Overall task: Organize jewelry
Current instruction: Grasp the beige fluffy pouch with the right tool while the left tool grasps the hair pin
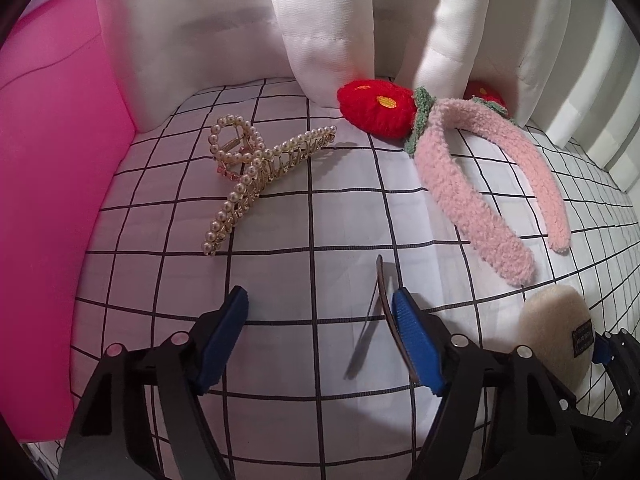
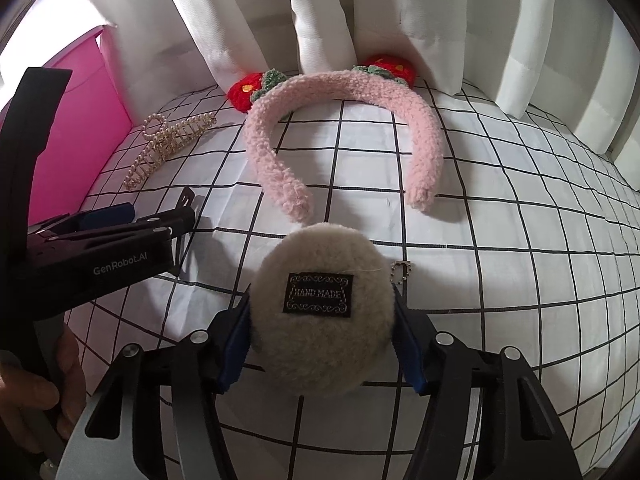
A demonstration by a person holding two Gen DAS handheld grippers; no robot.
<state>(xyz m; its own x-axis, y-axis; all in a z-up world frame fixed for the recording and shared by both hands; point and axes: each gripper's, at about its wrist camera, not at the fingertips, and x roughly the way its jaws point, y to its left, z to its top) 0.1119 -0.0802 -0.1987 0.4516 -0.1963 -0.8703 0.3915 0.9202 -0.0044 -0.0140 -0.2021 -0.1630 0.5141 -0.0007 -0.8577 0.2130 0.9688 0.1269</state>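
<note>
A pearl claw clip lies on the checked cloth, left of a pink fuzzy headband with red strawberry ears. My left gripper is open just short of the clip; a thin dark curved piece rests against its right finger. My right gripper is shut on a round beige fluffy puff with a black "HAND MADE" label. The puff also shows in the left wrist view. The headband and the clip lie beyond it. A small bead chain lies by the puff.
A pink box stands along the left edge of the cloth. White curtains hang at the back. The left gripper body sits to the left in the right wrist view.
</note>
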